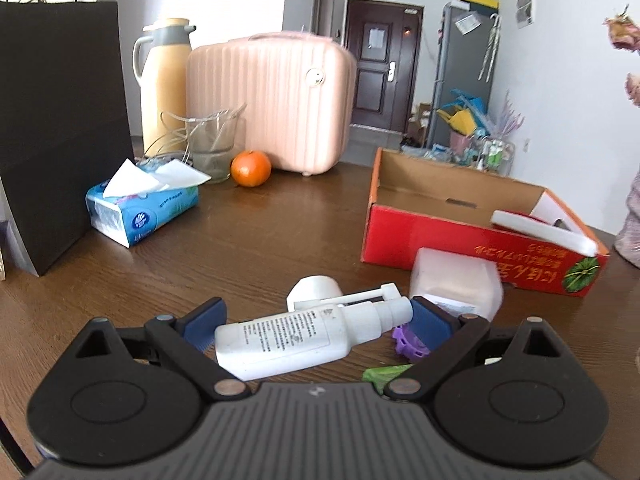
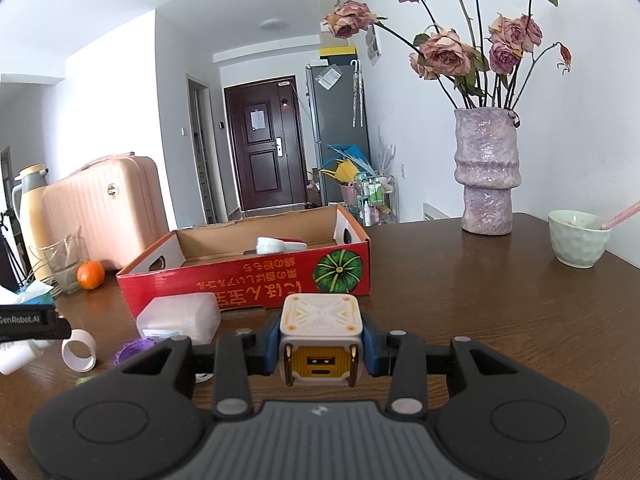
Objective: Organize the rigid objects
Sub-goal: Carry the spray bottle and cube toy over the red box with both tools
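**Two objects in hand, the box is the place for them**

The right gripper (image 2: 322, 350) is closed on a small cube charger (image 2: 320, 344); its blue pads press on both sides and the cube sits straight between them. The left gripper (image 1: 316, 320) stands wide around a white spray bottle (image 1: 304, 334) that lies across it. The right pad touches the nozzle end, but I cannot tell if the left pad presses on the bottle, so whether it is truly gripped is not sure.

The red cardboard box (image 2: 248, 280) is on the far side of the table (image 2: 480, 320), with a white object (image 2: 276, 245) already inside.

In my judgement the step is to carry each item over the near wall of the box. It is better to lift high enough to pass this wall, then lower and release inside, away from the white object. The bottle is held crosswise and may slip or turn, so move it slowly and keep it level.
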`<state>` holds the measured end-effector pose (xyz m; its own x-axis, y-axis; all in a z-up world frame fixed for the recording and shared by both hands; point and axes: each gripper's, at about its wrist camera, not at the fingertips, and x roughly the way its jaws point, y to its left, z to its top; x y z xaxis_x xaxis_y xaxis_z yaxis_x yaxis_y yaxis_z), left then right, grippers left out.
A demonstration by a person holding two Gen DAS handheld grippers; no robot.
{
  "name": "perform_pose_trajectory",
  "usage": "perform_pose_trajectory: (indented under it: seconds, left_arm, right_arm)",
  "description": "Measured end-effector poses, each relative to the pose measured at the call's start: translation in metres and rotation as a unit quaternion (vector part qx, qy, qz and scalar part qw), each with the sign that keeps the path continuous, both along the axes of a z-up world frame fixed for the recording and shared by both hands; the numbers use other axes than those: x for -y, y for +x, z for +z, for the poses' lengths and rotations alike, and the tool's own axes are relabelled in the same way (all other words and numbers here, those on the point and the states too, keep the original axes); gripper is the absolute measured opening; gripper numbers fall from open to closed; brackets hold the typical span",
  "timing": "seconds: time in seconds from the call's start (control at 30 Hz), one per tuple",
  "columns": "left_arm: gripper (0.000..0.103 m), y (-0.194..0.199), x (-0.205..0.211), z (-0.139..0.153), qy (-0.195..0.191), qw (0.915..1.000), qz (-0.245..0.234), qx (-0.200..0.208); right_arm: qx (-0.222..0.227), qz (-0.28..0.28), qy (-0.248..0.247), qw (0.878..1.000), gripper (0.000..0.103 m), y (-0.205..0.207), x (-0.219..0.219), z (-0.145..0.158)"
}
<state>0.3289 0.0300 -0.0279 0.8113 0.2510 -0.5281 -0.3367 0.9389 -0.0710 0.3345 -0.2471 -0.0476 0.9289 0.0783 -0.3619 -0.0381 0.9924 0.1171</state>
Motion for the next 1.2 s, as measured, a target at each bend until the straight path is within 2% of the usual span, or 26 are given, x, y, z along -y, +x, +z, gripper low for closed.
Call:
perform_pose_trajectory:
  seconds: [0.7, 1.2]
  left_arm:
    - [0.098, -0.012, 0.021, 0.023, 0.014, 0.9974, -0.062, 0.036]
    - [0.098, 0.017, 0.030, 0.046, 0.005, 0.9949, -0.091, 0.044]
  right_arm:
    - [0.019, 0.023, -0.003, 1.000, 0.038, -0.006, -0.028, 0.013]
    - [0.047, 0.036, -0.029, 0.998, 0.038, 0.019, -0.041, 0.041]
